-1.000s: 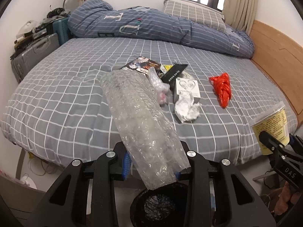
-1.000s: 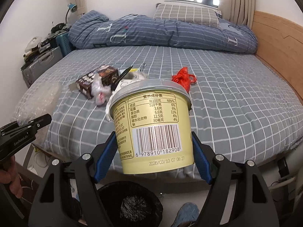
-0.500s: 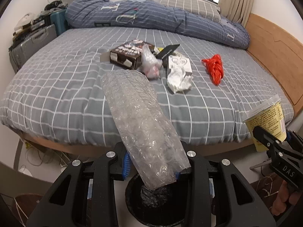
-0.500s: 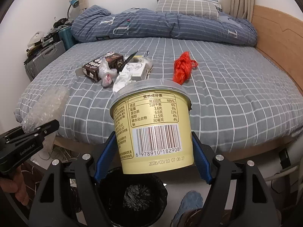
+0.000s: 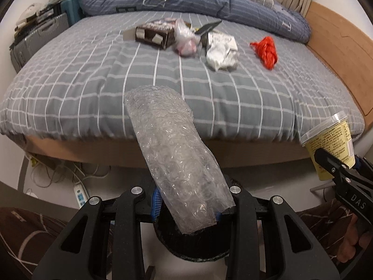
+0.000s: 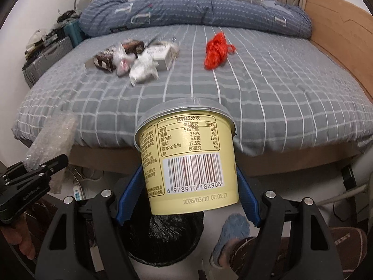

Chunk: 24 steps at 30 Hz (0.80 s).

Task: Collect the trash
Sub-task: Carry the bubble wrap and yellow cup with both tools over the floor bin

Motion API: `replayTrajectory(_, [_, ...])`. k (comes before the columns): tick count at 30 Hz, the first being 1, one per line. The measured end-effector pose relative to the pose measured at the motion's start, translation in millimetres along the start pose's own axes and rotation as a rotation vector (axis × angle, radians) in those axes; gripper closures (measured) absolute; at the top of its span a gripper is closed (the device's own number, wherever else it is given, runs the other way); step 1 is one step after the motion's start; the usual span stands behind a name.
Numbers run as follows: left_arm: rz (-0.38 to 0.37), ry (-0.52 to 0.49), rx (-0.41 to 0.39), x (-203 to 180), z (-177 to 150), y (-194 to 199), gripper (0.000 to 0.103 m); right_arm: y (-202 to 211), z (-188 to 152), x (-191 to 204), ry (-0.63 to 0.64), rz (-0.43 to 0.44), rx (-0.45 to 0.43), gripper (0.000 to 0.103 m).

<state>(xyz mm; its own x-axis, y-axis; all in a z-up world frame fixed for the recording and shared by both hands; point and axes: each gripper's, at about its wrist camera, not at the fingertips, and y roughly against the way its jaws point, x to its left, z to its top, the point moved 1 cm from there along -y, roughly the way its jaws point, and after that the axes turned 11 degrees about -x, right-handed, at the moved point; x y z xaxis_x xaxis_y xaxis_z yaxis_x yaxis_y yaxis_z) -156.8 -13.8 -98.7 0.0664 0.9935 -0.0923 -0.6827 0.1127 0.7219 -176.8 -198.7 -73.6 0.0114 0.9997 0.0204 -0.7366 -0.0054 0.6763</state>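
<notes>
My left gripper is shut on a roll of clear bubble wrap, which sticks up and forward over a black-lined trash bin on the floor. My right gripper is shut on a pale yellow lidded cup with a barcode, held above the same bin. On the grey checked bed lie a brown box, a clear bag, crumpled white paper and a red net. The cup also shows at the right of the left wrist view.
The bed's front edge is just beyond the bin. Cables and a power strip lie on the floor under it. Suitcases stand at the left, a wooden headboard at the right. A person's slippered foot stands beside the bin.
Both grippers have sunk and drawn back from the bed toward the bin, each keeping its grip. The bed now sits higher in both views and the bin looms larger.
</notes>
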Motion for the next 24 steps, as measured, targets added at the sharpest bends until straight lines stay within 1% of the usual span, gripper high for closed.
replayTrajectory(6, [0.005, -0.001, 0.056, 2, -20, -16, 0.071, -17, -26, -3, 0.002, -0.015, 0.074, 0.032])
replayTrajectory(9, [-0.011, 0.018, 0.097, 6, -32, -32, 0.071, -26, -36, -3, 0.008, -0.017, 0.106, 0.032])
replayTrajectory(11, [-0.012, 0.027, 0.138, 7, -40, -46, 0.072, -33, -41, -4, 0.005, -0.020, 0.121, 0.032])
replayTrajectory(15, [0.005, 0.011, 0.179, 7, -53, -67, 0.072, -57, -57, -2, 0.016, -0.014, 0.176, 0.032])
replayTrajectory(18, [0.011, 0.016, 0.224, 9, -67, -85, 0.072, -76, -72, 0, 0.030, -0.016, 0.226, 0.032])
replayTrajectory(21, [0.010, 0.034, 0.278, 11, -80, -102, 0.072, -90, -79, 1, 0.034, -0.012, 0.260, 0.032])
replayTrajectory(24, [0.009, 0.021, 0.302, 6, -88, -117, 0.072, -105, -86, 0, 0.032, -0.008, 0.293, 0.032])
